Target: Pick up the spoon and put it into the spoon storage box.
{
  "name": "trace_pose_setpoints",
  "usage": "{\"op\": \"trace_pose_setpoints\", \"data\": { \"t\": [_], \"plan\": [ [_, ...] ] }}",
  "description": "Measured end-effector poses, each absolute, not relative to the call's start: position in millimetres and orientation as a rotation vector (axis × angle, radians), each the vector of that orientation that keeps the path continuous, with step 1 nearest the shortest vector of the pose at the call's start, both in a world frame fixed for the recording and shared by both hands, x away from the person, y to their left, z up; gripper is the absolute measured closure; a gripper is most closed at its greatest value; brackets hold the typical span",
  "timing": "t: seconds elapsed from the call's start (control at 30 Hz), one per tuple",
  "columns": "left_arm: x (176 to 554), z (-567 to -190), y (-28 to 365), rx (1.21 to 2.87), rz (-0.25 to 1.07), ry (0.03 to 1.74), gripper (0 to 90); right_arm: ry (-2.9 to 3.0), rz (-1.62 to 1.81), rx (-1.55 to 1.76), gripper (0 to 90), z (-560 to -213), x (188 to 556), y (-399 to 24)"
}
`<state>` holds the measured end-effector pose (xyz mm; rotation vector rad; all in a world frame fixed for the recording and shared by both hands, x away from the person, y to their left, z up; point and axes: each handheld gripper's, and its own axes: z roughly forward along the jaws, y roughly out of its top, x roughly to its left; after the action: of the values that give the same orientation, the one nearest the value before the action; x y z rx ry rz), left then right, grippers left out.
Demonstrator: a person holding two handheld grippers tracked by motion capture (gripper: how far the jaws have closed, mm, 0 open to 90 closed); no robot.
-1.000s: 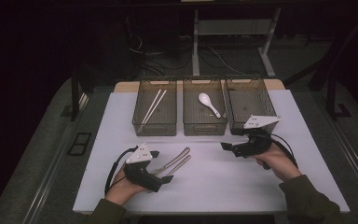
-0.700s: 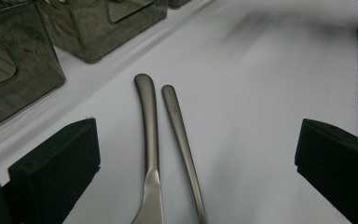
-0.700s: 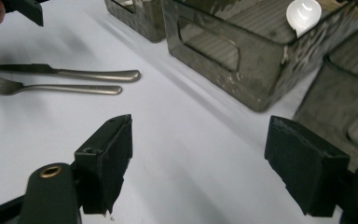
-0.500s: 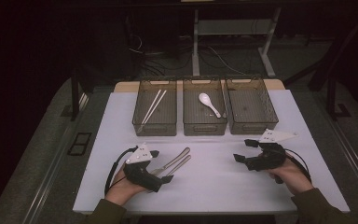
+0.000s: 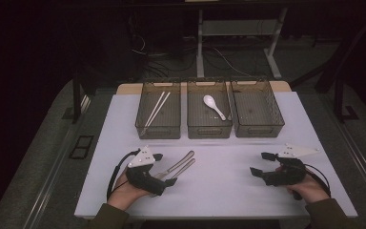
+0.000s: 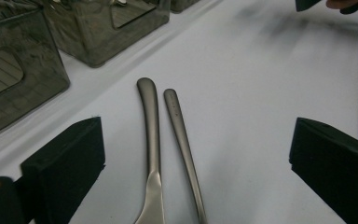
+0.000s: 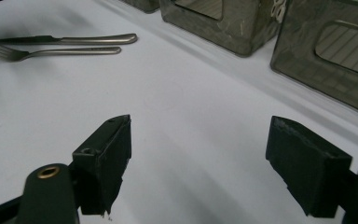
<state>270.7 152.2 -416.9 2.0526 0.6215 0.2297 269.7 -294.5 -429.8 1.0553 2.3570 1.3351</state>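
**High view: both grippers low over the table**

The left gripper (image 5: 164, 169), jaws spread, straddles the knife (image 6: 152, 154) and fork (image 6: 182, 149). The right gripper (image 5: 262, 164), well apart, gapes empty, palm resting. Beyond stand three bins (image 5: 158, 130).

A: Which containers stand on the white table (image 5: 228, 191)?

B: 3 smoky, see-through bins stand in a row along its far edge, just beside one another. The left bin (image 5: 158, 116) holds a pair of pale chopsticks (image 5: 156, 109) lying at a slant. The middle bin (image 5: 208, 116) holds 1 white spoon (image 5: 213, 105), bowl toward the far side.

A: And the right bin (image 5: 257, 115)?

B: It stands last in the row. Behind the table, cables (image 5: 219, 57) lie on the dark floor.
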Motion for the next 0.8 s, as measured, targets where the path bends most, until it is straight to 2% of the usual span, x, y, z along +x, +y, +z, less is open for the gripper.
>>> {"op": "trace_pose_setpoints", "data": {
  "t": [0.2,0.47,0.8],
  "plan": [
    [271,-414,156,2.038,0.262,0.644,16.9,2.33,1.337,1.073,22.4,-430,258,-306],
    [276,-416,159,2.061,0.26,0.695,40.6,2.335,1.339,1.074,22.4,-430,255,-307],
    [286,-424,152,2.107,0.239,0.732,56.1,2.339,1.325,1.064,22.4,-431,255,-306]
  ]
}}
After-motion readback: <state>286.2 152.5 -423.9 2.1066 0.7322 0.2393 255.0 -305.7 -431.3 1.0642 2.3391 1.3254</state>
